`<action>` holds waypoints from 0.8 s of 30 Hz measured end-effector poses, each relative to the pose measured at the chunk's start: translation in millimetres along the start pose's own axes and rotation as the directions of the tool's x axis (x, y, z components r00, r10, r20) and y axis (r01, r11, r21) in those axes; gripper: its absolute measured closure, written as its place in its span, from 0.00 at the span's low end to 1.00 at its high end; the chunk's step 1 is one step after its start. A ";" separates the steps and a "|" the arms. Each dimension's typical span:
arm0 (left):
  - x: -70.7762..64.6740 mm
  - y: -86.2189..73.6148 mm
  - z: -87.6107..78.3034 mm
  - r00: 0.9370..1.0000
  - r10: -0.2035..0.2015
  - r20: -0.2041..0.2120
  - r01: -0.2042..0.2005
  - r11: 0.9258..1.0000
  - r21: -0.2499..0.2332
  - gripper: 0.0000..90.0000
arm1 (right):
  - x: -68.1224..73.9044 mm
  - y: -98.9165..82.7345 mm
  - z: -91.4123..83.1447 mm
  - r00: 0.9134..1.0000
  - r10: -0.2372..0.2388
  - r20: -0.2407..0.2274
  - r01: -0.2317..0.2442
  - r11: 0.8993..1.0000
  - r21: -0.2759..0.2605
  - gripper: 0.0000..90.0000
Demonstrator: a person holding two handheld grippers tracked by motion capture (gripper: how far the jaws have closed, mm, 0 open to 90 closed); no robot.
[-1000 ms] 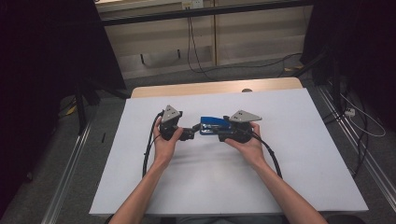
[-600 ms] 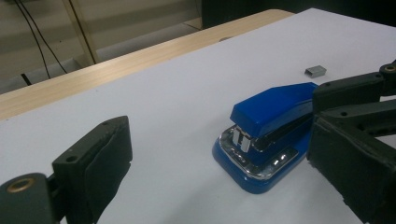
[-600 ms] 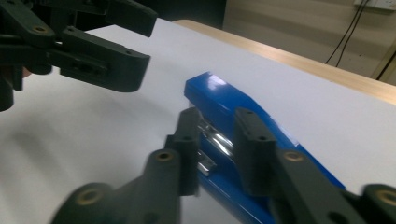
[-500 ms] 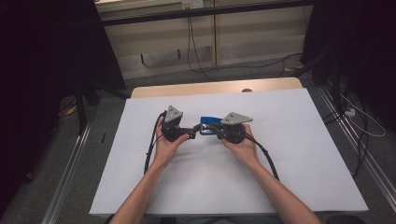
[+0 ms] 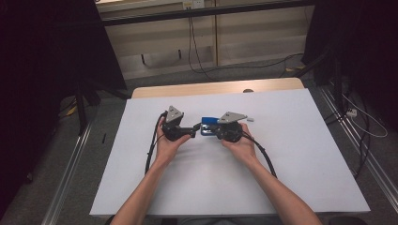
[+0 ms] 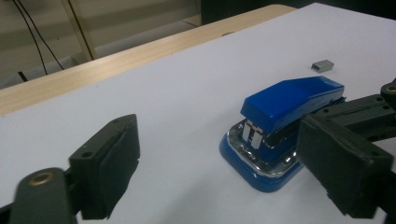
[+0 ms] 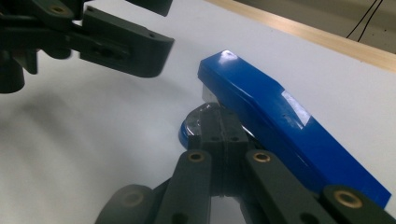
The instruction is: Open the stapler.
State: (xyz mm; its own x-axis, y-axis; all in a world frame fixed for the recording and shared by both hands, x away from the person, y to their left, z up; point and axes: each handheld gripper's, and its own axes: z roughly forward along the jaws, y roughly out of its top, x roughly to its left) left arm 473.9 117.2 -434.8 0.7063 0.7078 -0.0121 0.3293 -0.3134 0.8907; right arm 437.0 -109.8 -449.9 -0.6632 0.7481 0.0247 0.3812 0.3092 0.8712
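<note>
The left gripper is being held in the person's left hand on the white table cover, its jaws spread wide and pointing toward the blue stapler. The jaws have just been closing a little, yet nothing is being squeezed between them. In the left gripper view the left gripper is seen with one pad well apart from the other, and the blue stapler is lying just ahead of the gap, nearer the right-hand jaw, which may be brushing its base; the angle is leaving this uncertain. Beyond the stapler, farther from the jaws, a small grey block of staples is resting on the cover.

The right gripper is being held in the right hand, directly opposite the left one, with the stapler between the two. In the right gripper view, the right gripper is shown with its jaws having just been closing and now pressed together against the blue stapler at its low front base, beneath the raised blue top.
</note>
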 end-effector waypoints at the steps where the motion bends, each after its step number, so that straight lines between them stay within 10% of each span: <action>1: 0.0 0.0 0.0 1.000 0.000 0.000 0.000 1.000 0.000 0.18 | 0.0 0.0 0.0 1.000 0.000 0.000 0.000 1.000 0.000 1.00; 12: -3.1 -3.7 4.9 1.000 0.031 -0.002 -0.030 0.999 0.045 0.35 | -1.8 -0.4 10.6 1.000 -0.017 0.005 0.017 0.997 0.070 1.00; 24: -10.2 -5.4 11.4 0.998 0.060 0.007 -0.061 0.994 0.086 0.77 | -3.3 -0.3 11.3 1.000 -0.014 0.022 0.012 0.997 0.072 1.00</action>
State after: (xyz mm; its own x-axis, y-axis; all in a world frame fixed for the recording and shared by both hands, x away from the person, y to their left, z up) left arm 472.1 104.5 -444.6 0.7290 0.6834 0.0386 0.3385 -0.4090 0.8474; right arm 446.3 -105.7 -455.8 -0.6539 0.7566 0.0016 0.4185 0.3600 0.8338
